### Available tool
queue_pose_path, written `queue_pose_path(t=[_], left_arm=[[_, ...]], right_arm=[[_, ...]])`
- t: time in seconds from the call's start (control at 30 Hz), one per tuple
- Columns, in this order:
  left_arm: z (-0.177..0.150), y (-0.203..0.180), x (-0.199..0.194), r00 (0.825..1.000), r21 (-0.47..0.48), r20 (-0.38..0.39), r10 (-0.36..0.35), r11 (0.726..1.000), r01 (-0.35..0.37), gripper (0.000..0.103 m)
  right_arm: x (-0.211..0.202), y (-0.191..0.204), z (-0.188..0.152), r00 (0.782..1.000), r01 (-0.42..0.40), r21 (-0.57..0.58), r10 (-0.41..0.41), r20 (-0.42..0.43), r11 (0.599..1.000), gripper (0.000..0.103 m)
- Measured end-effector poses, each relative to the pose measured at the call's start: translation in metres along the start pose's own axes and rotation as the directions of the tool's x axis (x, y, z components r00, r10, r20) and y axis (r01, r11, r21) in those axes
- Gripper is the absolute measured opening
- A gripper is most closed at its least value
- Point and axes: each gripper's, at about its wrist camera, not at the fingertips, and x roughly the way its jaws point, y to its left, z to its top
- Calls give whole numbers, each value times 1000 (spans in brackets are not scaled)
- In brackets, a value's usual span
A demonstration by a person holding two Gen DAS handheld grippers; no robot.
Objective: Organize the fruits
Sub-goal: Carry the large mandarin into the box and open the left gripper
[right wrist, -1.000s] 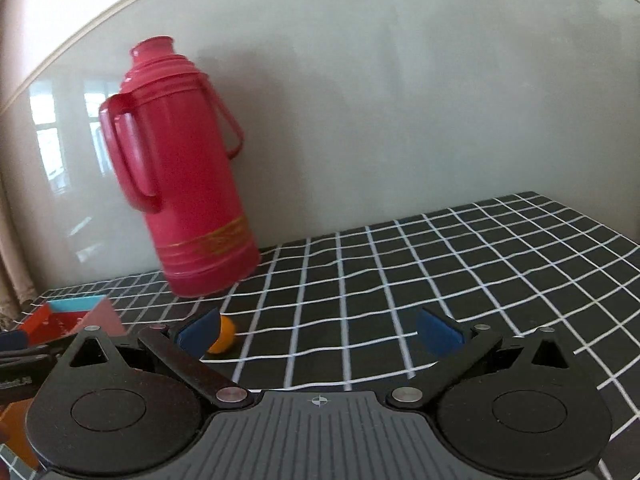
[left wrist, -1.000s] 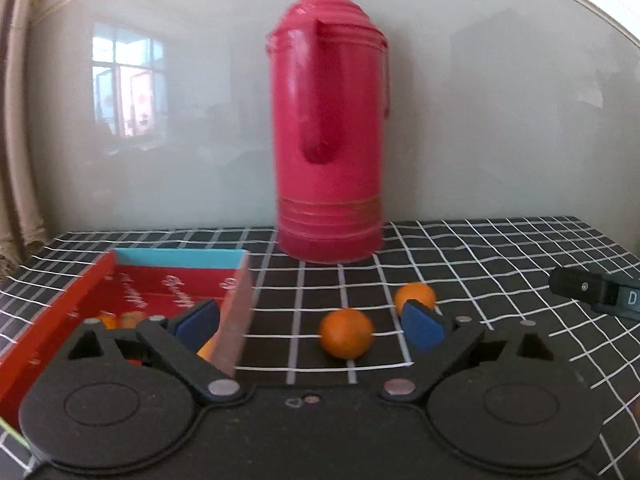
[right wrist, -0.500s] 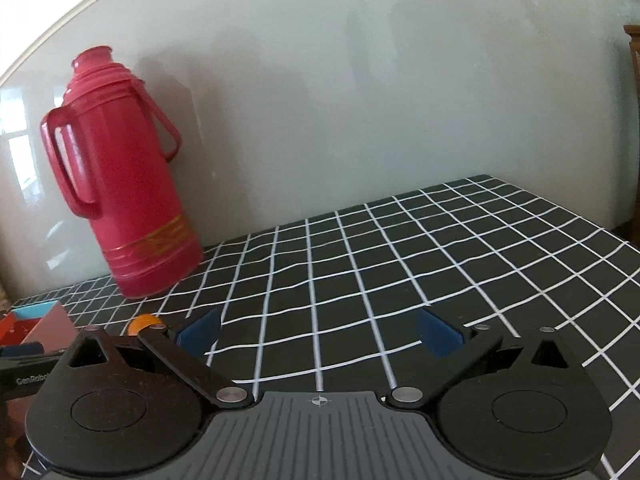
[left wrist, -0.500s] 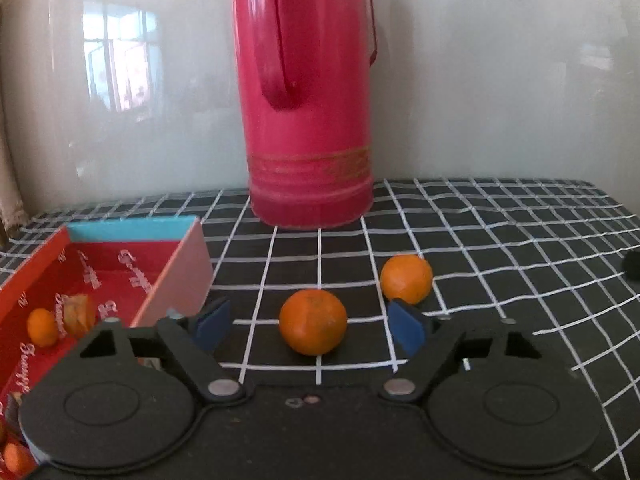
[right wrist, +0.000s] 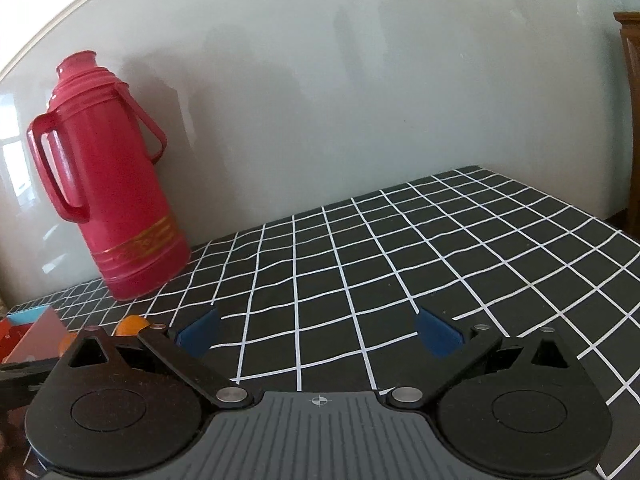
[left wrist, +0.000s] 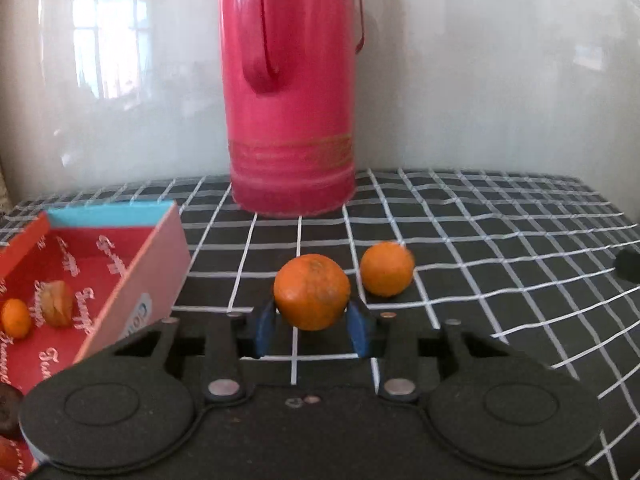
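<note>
In the left wrist view my left gripper [left wrist: 311,330] is shut on an orange tangerine [left wrist: 312,291], its blue pads [left wrist: 265,330] pressed on both sides. A second tangerine [left wrist: 387,268] lies just behind and to the right on the checked cloth. A red open box [left wrist: 156,264] at the left holds a small tangerine [left wrist: 15,318] and a husked fruit [left wrist: 57,303]. In the right wrist view my right gripper [right wrist: 318,332] is open and empty above the cloth; a tangerine [right wrist: 132,325] and the box corner [right wrist: 38,330] show at its far left.
A tall red thermos [left wrist: 290,80] stands at the back against the pale wall; it also shows in the right wrist view [right wrist: 108,184]. A black cloth with white grid lines [right wrist: 400,264] covers the table. The table's right edge [right wrist: 592,216] falls off beside a wooden piece.
My left gripper moved forward and closed on the nearer tangerine. The right gripper swung rightwards, staying open.
</note>
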Motion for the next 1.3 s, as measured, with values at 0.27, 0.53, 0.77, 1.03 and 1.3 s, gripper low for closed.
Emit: queue_pose_path(t=[0.27, 0.53, 0.77, 1.03, 1.3], left_arm=[[5, 18, -42, 997, -10, 82, 11, 1000, -10, 30], [3, 65, -73, 992, -65, 103, 68, 996, -61, 30], [-6, 117, -84, 989, -125, 67, 133, 984, -124, 30], [-14, 140, -102, 968, -83, 120, 219, 974, -210, 96], [-16, 163, -107, 959, -134, 130, 251, 963, -233, 97]], right_arm=[[1, 7, -2, 1000, -8, 2, 8, -7, 1000, 103], [6, 35, -5, 998, -52, 9, 52, -30, 999, 103], [7, 75, -13, 995, -93, -32, 92, -36, 995, 103], [11, 104, -18, 992, -121, -73, 119, -28, 990, 103], [17, 131, -26, 993, -116, -182, 113, -26, 976, 103]])
